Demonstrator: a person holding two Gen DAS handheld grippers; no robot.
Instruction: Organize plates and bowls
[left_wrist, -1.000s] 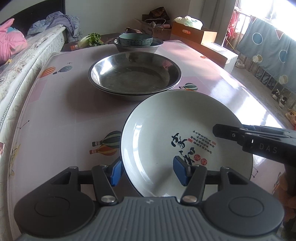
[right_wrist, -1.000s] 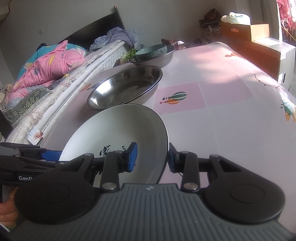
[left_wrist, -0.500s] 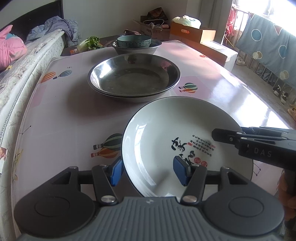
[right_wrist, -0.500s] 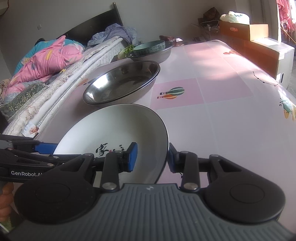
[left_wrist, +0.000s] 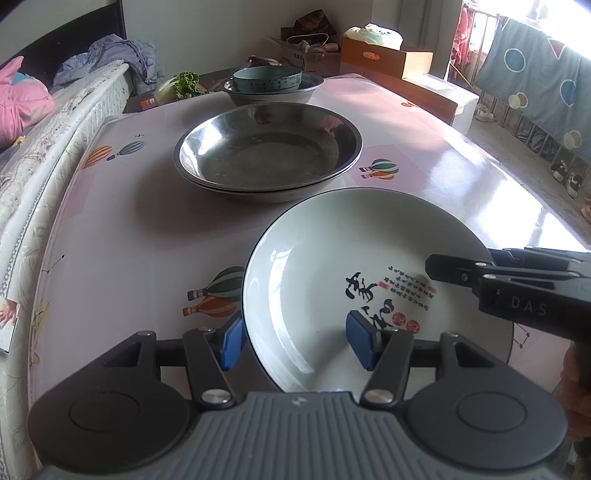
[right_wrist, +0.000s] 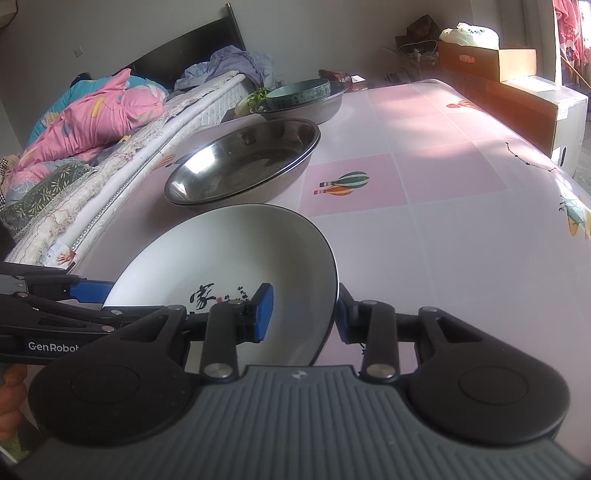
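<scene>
A white plate (left_wrist: 332, 266) with black calligraphy and a dark rim is held above the table, near me. My left gripper (left_wrist: 293, 341) is shut on its left rim, one blue pad inside and one outside. My right gripper (right_wrist: 303, 314) is shut on its right rim (right_wrist: 325, 258) the same way. Beyond the plate lie stacked steel basins (left_wrist: 267, 151), also in the right wrist view (right_wrist: 243, 162). Farther back a teal bowl (left_wrist: 266, 78) sits inside another steel basin (left_wrist: 273, 96).
The table (left_wrist: 110, 229) has a pink-and-white cloth with balloon prints. A bed with pink bedding (right_wrist: 85, 122) runs along its left side. Cardboard boxes (left_wrist: 388, 61) stand behind the table, and a leafy vegetable (left_wrist: 184, 83) lies at the far left.
Both grippers have moved the plate toward me, away from the steel basins, so its far rim no longer overlaps them. The grip is unchanged.
</scene>
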